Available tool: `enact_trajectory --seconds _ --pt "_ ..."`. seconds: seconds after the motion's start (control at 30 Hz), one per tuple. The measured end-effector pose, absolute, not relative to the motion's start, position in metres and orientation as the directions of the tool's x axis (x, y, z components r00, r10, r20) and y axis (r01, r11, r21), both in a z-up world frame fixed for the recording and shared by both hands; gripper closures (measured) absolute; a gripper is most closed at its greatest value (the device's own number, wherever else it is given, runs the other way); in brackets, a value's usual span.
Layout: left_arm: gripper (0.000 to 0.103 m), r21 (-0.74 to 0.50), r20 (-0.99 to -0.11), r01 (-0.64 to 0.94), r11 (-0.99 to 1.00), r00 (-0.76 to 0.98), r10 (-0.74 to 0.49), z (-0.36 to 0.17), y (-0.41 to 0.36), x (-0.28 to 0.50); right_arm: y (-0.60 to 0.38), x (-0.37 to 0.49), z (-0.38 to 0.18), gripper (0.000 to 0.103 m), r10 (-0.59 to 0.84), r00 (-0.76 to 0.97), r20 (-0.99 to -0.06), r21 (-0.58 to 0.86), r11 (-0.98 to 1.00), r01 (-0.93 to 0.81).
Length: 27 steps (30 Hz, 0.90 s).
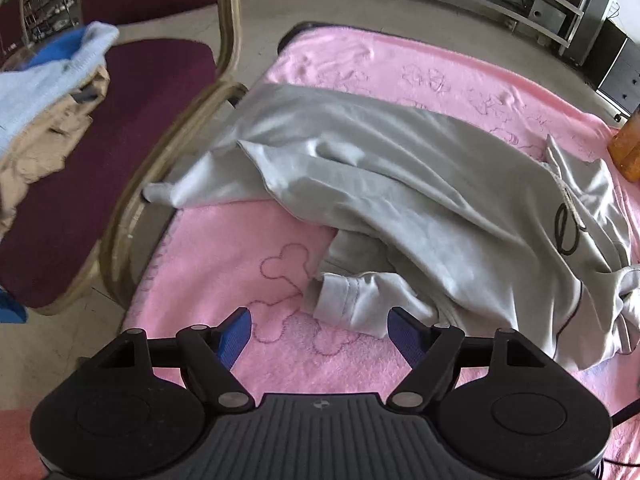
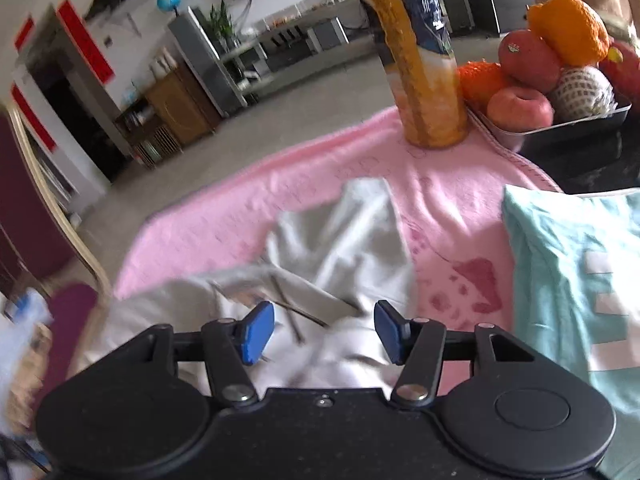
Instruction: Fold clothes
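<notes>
On the far left there's a maroon chair with a heap of clothes on the seat, light blue knit on top of something tan. Just right of it a pink blanket covers the table, and the grey sweatshirt sprawls rumpled across it, one sleeve reaching over the blanket's left edge to the chair frame, a ribbed cuff lying near. The left gripper hangs just short of that cuff, blue pads spread wide with only blanket between them. The right gripper sits above the sweatshirt's crumpled right end, fingers apart too, not pinching anything. Farther right, a tall orange can stands at the blanket's far edge, a tray of fruit beside it, and a folded mint-green shirt lies on the near right.
</notes>
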State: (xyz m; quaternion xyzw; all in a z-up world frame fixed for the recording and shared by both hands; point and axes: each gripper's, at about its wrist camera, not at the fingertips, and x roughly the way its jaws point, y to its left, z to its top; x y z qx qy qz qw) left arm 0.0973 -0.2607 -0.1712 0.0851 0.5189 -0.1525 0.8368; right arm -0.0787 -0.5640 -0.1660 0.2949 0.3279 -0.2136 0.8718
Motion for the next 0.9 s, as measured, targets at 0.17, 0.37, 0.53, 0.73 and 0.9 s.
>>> enact_trajectory --seconds 0.17,0.37,0.53,0.73,0.9 --pt "0.032 -0.032 -0.891 0.354 0.935 0.413 -0.187 -0.187 -0.267 0.104 -0.568 -0.078 -0.178 0.049 -0.168 0.661 -0.731 0.364 0.723 0.587" --pt "0.064 -0.037 -0.912 0.383 0.923 0.366 -0.188 -0.200 -0.272 0.104 -0.567 -0.076 -0.182 0.049 -0.171 0.653 -0.738 0.356 0.723 0.592" --pt "0.069 0.031 -0.909 0.426 0.904 0.388 -0.152 -0.203 -0.283 0.099 -0.572 -0.075 -0.185 0.047 -0.166 0.642 -0.748 0.361 0.710 0.604" --pt "0.070 0.069 -0.917 0.443 0.894 0.380 -0.117 -0.202 -0.293 0.102 -0.577 -0.080 -0.185 0.043 -0.167 0.646 -0.745 0.382 0.687 0.618" --pt "0.090 0.085 -0.913 0.455 0.886 0.391 -0.113 -0.202 -0.296 0.098 -0.575 -0.080 -0.185 0.044 -0.163 0.650 -0.742 0.379 0.698 0.608"
